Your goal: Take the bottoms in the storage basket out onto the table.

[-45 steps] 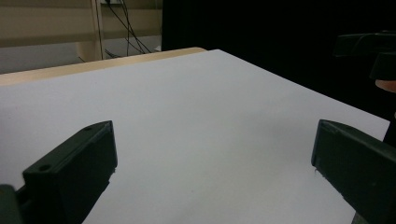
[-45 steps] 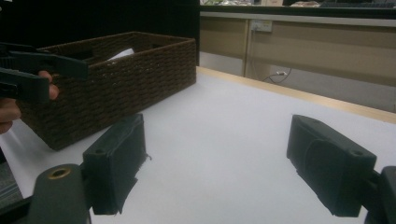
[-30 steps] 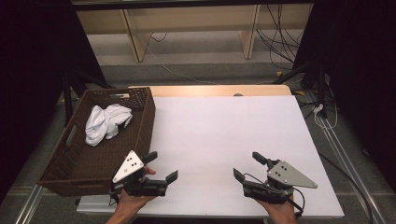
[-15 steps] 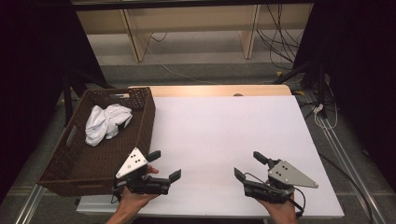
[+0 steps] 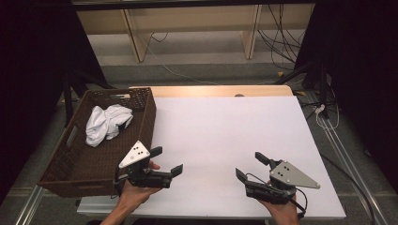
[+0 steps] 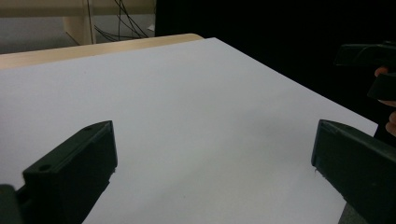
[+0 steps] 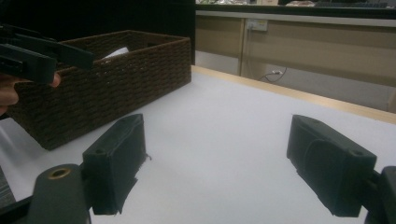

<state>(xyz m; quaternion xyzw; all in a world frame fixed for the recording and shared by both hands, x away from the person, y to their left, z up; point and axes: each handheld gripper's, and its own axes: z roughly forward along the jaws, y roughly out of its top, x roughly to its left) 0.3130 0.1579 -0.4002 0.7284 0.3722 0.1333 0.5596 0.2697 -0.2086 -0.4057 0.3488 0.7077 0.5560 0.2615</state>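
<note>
Basket dark brown, woven pattern; cloth inside white. Table plain white with a tan wood far edge. Both grippers black, grey plates on top with black dots: left, right.

Light falls from above onto the white table, which is the brightest area in the high view and mildly washed out at its middle, while both sides sink into near-black. The wicker basket throws a soft shadow along its right wall. In the left gripper view the near jaws are blurred and dark, the tabletop a flat grey-white. The right gripper view is dimmer and slightly grainy, its near jaws soft, the far shelving lit warm
</note>
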